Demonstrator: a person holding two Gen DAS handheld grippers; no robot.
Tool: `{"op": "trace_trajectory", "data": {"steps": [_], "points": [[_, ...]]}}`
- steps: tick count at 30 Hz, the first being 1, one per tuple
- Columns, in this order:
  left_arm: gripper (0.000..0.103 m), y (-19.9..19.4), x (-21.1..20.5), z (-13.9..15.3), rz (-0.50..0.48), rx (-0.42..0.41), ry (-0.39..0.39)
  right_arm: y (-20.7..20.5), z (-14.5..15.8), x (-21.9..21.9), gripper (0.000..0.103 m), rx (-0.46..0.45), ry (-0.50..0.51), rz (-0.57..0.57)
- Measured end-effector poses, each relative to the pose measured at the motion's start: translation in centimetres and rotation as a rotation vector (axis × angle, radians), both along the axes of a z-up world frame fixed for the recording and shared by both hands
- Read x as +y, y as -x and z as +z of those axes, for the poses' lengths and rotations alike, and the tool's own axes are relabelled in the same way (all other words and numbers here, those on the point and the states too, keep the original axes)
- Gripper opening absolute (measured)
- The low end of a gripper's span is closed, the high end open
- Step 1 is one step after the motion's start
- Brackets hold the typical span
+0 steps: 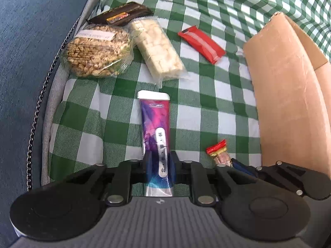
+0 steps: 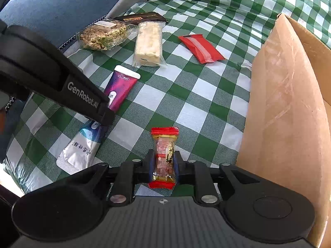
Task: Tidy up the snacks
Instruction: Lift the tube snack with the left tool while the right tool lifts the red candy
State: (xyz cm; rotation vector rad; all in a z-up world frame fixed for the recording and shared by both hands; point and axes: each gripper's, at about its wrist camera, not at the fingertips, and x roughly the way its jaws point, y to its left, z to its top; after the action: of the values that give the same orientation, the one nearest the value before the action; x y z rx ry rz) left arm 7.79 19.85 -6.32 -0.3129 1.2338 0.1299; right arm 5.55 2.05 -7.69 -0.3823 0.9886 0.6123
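Note:
A purple and pink tube-shaped snack pouch (image 1: 155,119) lies lengthwise on the green checked cloth (image 1: 206,107). My left gripper (image 1: 160,165) is shut on its lower part, pads pressing both sides. In the right wrist view the same pouch (image 2: 122,86) runs under the left gripper (image 2: 105,113). A small clear candy with red ends (image 2: 164,144) stands between the blue pads of my right gripper (image 2: 163,165), which is shut on it. That candy (image 1: 217,150) also shows at the lower right of the left wrist view.
An open cardboard box (image 2: 289,103) stands close on the right. Farther back lie a red packet (image 2: 200,48), a white puffed-rice bar (image 2: 148,45), a tub of peanuts (image 2: 101,34) and a dark bar (image 2: 140,18). A blue cushion (image 1: 24,41) borders the left.

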Motion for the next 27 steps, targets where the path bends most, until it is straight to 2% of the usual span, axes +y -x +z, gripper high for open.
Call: {"op": "trace_trajectory", "data": {"steps": [1, 2, 8, 12, 13, 14, 16, 20, 27], "points": [[0.003, 0.0, 0.0, 0.2, 0.0, -0.013, 0.012, 0.0, 0.1, 0.0, 0.019, -0.002, -0.003, -0.002], [0.0, 0.1, 0.1, 0.5, 0.002, -0.028, 0.028, 0.0, 0.2, -0.1, 0.018, -0.004, -0.01, -0.002], [0.0, 0.6, 0.1, 1.6, 0.008, -0.088, 0.071, 0.6, 1.8, -0.8, 0.018, -0.07, -0.09, 0.001], [0.0, 1.0, 0.0, 1.7, 0.011, -0.071, 0.09, 0.9, 1.8, -1.1, 0.018, -0.072, -0.076, 0.009], [0.006, 1.1, 0.0, 1.6, 0.011, -0.063, 0.088, 1.0, 1.8, -1.1, 0.018, -0.072, -0.072, 0.011], [0.02, 1.1, -0.1, 1.5, 0.009, -0.054, 0.083, 1.1, 1.8, -1.1, 0.018, -0.067, -0.068, 0.016], [0.035, 1.3, -0.2, 1.3, 0.002, -0.033, 0.059, 1.2, 1.6, -1.1, 0.018, -0.059, -0.052, 0.019], [0.035, 1.2, -0.6, 0.5, -0.016, 0.019, 0.035, 1.3, 1.1, -1.0, 0.018, -0.041, -0.019, 0.025], [0.035, 0.9, -1.1, -0.2, -0.044, 0.048, -0.026, 1.3, 0.5, -0.5, 0.018, -0.017, 0.018, 0.043]]}}
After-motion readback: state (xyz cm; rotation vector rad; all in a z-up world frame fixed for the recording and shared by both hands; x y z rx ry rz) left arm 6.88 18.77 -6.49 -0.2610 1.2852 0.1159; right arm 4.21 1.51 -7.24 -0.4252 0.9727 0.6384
